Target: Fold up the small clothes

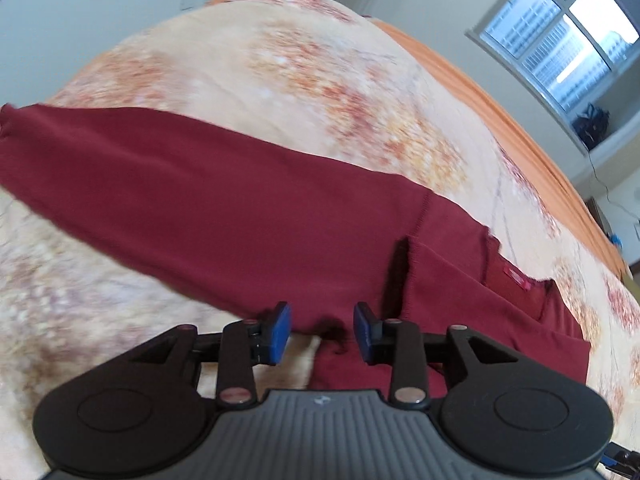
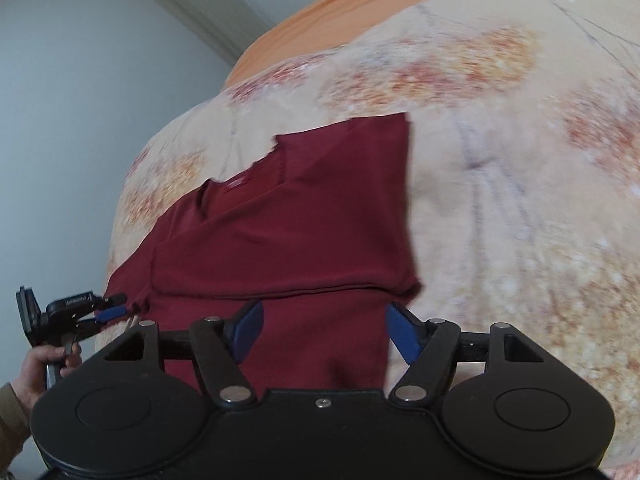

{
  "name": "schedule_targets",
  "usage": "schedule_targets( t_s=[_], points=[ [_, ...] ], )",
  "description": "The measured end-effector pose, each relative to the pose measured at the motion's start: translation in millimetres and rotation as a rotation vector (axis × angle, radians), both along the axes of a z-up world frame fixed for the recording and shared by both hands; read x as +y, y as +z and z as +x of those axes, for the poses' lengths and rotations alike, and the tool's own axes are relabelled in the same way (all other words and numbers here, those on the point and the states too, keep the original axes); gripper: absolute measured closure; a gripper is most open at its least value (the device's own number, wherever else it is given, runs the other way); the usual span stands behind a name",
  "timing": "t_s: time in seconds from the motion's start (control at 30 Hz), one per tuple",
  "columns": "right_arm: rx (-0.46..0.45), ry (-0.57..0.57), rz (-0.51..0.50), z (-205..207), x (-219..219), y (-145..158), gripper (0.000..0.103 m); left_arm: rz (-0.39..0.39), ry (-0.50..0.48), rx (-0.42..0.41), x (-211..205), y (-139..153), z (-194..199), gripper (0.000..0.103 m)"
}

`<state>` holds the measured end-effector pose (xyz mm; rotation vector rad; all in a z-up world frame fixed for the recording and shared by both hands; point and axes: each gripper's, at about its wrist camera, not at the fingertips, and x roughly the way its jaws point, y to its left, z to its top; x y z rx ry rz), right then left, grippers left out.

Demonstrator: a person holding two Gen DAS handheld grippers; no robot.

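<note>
Shirt (image 1: 224, 200) lies across the bed (image 1: 280, 60), long axis sideways; my left claw (image 1: 322, 330) and right claw (image 2: 324, 328) hover released at its near hem.

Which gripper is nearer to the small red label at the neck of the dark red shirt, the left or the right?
Left. The left gripper hovers just below-left of the red label. The right gripper stands over the shirt at its folded lower part, farther from the label.

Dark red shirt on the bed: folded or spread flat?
Partly folded. The dark red shirt shows one layer lying over another, its edge crossing the body, while a long sleeve is stretched across the blanket.
</note>
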<state>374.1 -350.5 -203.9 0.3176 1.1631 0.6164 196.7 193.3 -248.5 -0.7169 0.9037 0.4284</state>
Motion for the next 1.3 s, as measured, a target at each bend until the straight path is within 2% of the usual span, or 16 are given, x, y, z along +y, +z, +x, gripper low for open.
schedule_targets(
  t_s=[0.17,0.23,0.33,0.5,0.57,0.67,0.77,0.87,0.93,1.03,1.13,1.23,1.3],
  points=[
    [-0.056,0.086,0.016,-5.5,67.3,22.2,0.028,0.004,0.016,0.009,31.1,-8.5,-27.0,0.066],
    [-0.071,0.105,0.010,-9.3,98.4,28.9,0.027,0.009,0.030,-0.013,52.2,-11.4,-44.5,0.062],
    [-0.069,0.105,0.023,-17.7,143.6,34.7,0.026,-0.003,0.114,-0.048,101.1,-16.2,-75.4,0.060],
    [-0.053,0.139,0.032,-36.5,220.5,35.0,0.026,-0.118,0.372,-0.144,198.5,-38.9,-138.7,0.060],
    [-0.044,0.160,0.030,-42.3,249.9,31.5,0.026,-0.162,0.442,-0.164,225.6,-54.5,-152.3,0.060],
    [-0.034,0.188,0.042,-50.3,291.6,31.0,0.026,-0.242,0.483,-0.206,245.5,-76.5,-155.6,0.064],
    [-0.061,0.216,0.054,-52.5,325.2,39.9,0.027,-0.250,0.498,-0.238,248.8,-86.2,-146.8,0.064],
    [-0.096,0.228,0.072,-50.3,344.0,51.4,0.027,-0.250,0.511,-0.270,247.1,-87.7,-135.7,0.071],
    [-0.110,0.227,0.080,-45.9,349.0,57.7,0.027,-0.251,0.515,-0.286,247.7,-86.9,-135.1,0.095],
    [-0.121,0.217,0.082,-40.2,347.5,63.1,0.027,-0.144,0.487,-0.297,241.9,-68.0,-137.2,0.097],
    [-0.116,0.195,0.087,-36.1,335.3,63.2,0.027,0.010,0.389,-0.303,224.6,-33.7,-129.1,0.097],
    [-0.103,0.167,0.088,-32.9,317.7,57.3,0.027,0.207,0.242,-0.257,197.2,-0.2,-103.5,0.097],
    [-0.086,0.138,0.091,-30.6,302.4,50.7,0.027,0.338,0.085,-0.232,167.6,19.9,-75.7,0.097]
  ],
)
